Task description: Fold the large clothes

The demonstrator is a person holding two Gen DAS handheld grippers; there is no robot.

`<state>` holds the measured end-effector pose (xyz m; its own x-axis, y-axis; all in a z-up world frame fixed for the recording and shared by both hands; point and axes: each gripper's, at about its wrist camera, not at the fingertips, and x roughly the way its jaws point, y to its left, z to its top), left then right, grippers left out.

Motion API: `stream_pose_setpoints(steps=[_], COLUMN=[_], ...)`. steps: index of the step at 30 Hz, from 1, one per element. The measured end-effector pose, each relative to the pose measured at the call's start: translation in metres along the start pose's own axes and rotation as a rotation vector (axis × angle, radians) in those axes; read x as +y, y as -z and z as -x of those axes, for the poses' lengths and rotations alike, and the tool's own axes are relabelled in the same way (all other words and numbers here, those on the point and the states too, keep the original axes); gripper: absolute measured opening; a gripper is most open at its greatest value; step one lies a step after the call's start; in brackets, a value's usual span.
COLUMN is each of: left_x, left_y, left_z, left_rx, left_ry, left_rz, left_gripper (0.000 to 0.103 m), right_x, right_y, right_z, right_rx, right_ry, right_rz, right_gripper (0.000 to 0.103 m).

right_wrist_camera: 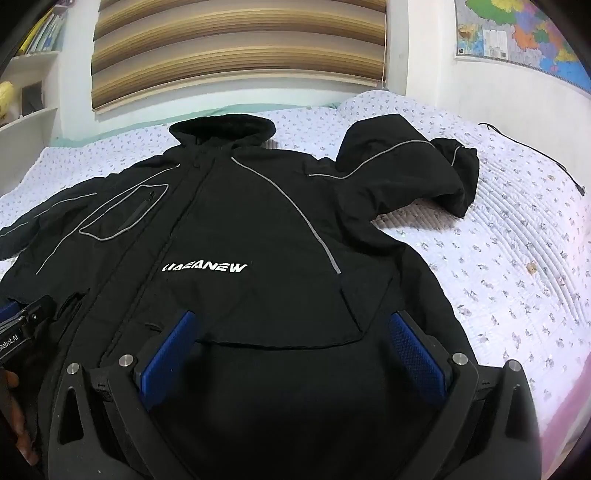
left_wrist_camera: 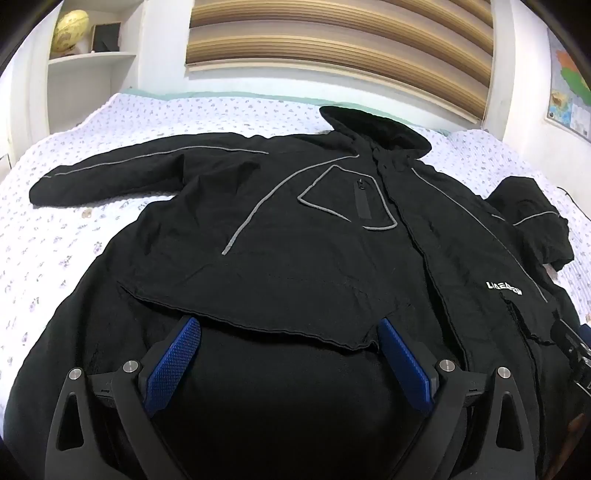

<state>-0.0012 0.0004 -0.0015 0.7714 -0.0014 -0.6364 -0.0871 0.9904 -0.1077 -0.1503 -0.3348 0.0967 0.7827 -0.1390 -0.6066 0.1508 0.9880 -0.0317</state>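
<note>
A large black hooded jacket point(left_wrist_camera: 295, 229) with grey piping lies face up on the bed, hood toward the wall; it also shows in the right wrist view point(right_wrist_camera: 240, 229). Its left sleeve point(left_wrist_camera: 110, 173) lies stretched out flat. Its right sleeve point(right_wrist_camera: 406, 170) is bunched and folded back on itself. My left gripper point(left_wrist_camera: 290, 328) is open, its blue pads over the jacket's lower left front near a pocket flap. My right gripper point(right_wrist_camera: 291, 325) is open over the lower right front, below the white logo point(right_wrist_camera: 205, 267). Neither holds cloth.
The bed point(right_wrist_camera: 498, 240) has a white quilt with small flowers. A black cable point(right_wrist_camera: 535, 155) lies at its far right. A striped blind point(left_wrist_camera: 332, 55), shelves with a globe point(left_wrist_camera: 70, 31) and a wall map point(right_wrist_camera: 517, 33) are behind. The left gripper's body shows at the right wrist view's left edge point(right_wrist_camera: 22, 325).
</note>
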Motion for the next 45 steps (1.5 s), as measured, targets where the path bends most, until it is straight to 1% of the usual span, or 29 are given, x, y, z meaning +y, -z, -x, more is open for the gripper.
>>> stream_pose_setpoints(steps=[11, 14, 33, 35, 39, 41, 43, 45], left_x=[-0.002, -0.002, -0.001, -0.001, -0.001, 0.002, 0.002, -0.001], left_y=[0.0, -0.001, -0.001, 0.0, -0.001, 0.001, 0.005, 0.003], left_z=[-0.001, -0.002, -0.001, -0.001, -0.001, -0.007, 0.001, 0.006], left_rx=[0.004, 0.005, 0.004, 0.003, 0.001, 0.001, 0.001, 0.004], left_ry=[-0.003, -0.004, -0.002, -0.001, 0.006, 0.014, 0.018, 0.021], left_rz=[-0.001, -0.002, -0.001, -0.001, 0.004, 0.009, 0.012, 0.016], left_gripper=[0.097, 0.097, 0.097, 0.097, 0.097, 0.097, 0.097, 0.097], right_x=[0.006, -0.006, -0.005, -0.006, -0.003, 0.003, 0.011, 0.021], right_y=[-0.002, -0.001, 0.003, 0.004, 0.001, -0.005, -0.014, -0.025], right_z=[-0.005, -0.004, -0.006, -0.005, 0.01, 0.019, 0.029, 0.037], right_rx=[0.015, 0.016, 0.019, 0.006, -0.051, -0.062, -0.097, -0.092], right_ry=[0.008, -0.001, 0.01, 0.023, 0.053, 0.074, 0.075, 0.064], right_rz=[0.01, 0.014, 0.007, 0.013, 0.023, 0.061, 0.089, 0.107], right_gripper=[0.103, 0.103, 0.103, 0.103, 0.103, 0.103, 0.103, 0.103])
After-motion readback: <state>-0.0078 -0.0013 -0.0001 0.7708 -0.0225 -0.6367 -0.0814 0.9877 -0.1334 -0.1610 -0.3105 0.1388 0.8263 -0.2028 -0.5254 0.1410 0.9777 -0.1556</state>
